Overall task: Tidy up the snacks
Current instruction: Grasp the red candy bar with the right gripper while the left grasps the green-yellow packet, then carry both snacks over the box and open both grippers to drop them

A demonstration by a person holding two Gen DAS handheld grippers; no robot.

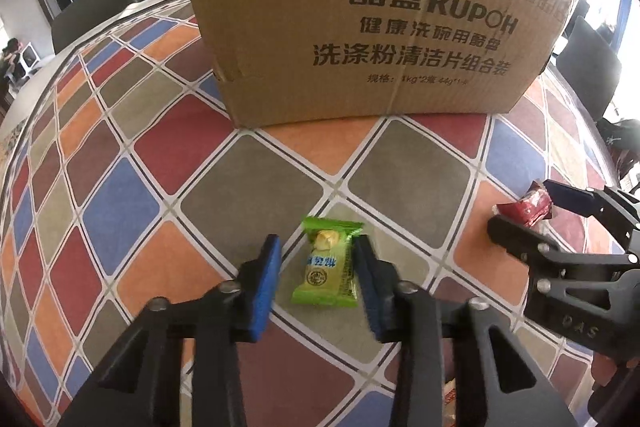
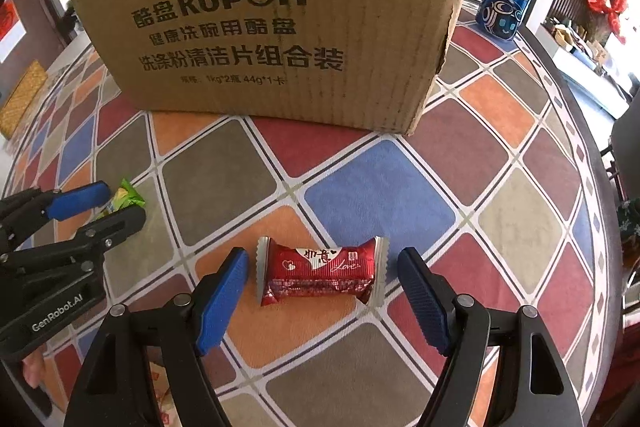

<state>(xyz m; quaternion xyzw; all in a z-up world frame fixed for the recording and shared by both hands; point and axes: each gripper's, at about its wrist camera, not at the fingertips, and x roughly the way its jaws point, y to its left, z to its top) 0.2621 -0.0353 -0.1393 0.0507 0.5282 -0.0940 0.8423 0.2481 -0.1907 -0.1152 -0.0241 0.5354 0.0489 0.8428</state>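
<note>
Left hand-held gripper (image 1: 316, 279) part-open astride green candy (image 1: 328, 267); one pad touching. Right hand-held gripper (image 2: 322, 297) wide, clear of red candy (image 2: 322, 273). Both lie on worktop (image 2: 496, 211) before cardboard box (image 2: 280, 15). Likely light, crinkly, slippery; pinch mid-body.

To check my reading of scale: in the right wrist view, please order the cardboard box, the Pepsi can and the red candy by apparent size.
1. cardboard box, by far the largest
2. red candy
3. Pepsi can
The can stands farther away, so the last two are unsure.
</note>
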